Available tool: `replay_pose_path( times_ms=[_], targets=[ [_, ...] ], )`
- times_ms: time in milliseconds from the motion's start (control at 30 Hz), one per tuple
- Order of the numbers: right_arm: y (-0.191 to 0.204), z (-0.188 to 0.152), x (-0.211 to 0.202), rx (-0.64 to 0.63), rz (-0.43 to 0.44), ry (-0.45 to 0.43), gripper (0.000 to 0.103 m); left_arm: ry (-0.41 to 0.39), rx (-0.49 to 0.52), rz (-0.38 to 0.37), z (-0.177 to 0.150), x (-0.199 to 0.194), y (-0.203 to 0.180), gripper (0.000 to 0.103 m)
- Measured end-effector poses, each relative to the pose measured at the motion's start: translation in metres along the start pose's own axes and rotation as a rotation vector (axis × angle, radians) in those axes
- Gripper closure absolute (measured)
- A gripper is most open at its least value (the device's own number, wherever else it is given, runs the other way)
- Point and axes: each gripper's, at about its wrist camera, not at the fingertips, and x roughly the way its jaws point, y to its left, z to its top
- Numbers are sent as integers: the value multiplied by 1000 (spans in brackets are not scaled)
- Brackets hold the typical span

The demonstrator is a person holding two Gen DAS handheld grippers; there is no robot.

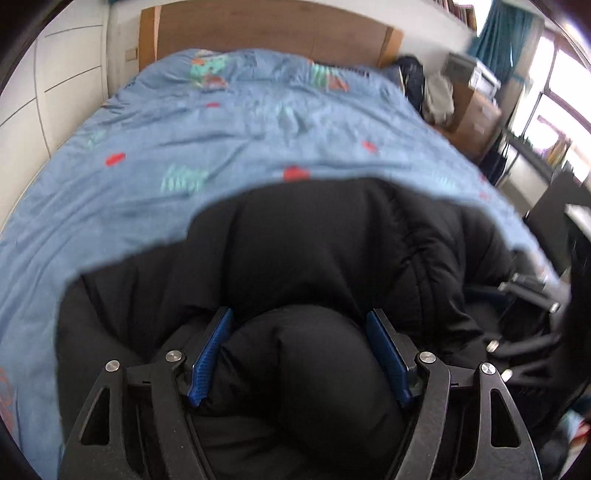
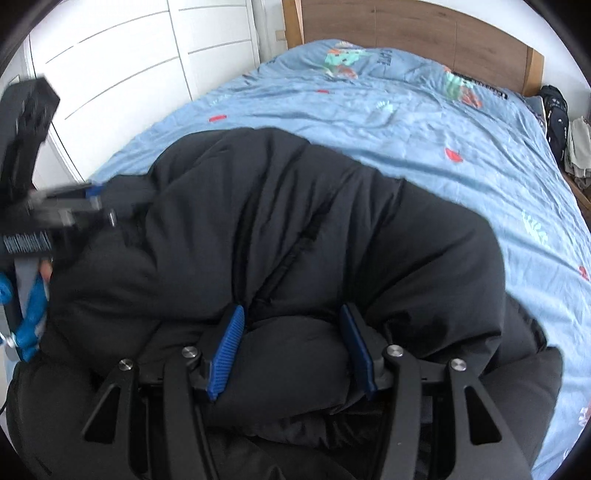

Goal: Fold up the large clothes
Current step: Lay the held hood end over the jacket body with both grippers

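Jacket (image 2: 295,229): black, puffy, bunched at the lower centre of both views, lying on the bed (image 1: 184,140).
Left hand-held gripper (image 1: 299,325): a thick roll of jacket is pinched between the blue pads (image 1: 208,354).
Right hand-held gripper (image 2: 291,321): a padded fold is clamped likewise.
Step, as judged: the gripped edge is to be carried over; both grips should be kept level and moved together so the padding is not twisted.
Surroundings: headboard (image 2: 406,26) at the top, wardrobe (image 2: 129,55) at upper left.
Obstruction: none seen on the blue cover ahead.
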Motion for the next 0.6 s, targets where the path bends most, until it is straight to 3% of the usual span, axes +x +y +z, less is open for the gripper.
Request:
replay_pose_path(
  times_ms=[167,333,600],
  targets=[
    [3,-24,18,1,-12,74,50,68,75,80,-27,29,-9,30],
    [3,-22,29,12,-33,113,50,125,70,103,-22,47,-8,27],
    [0,0,-3,43,-3,112,50,91,29,53,-6,2,-2,27]
  ],
)
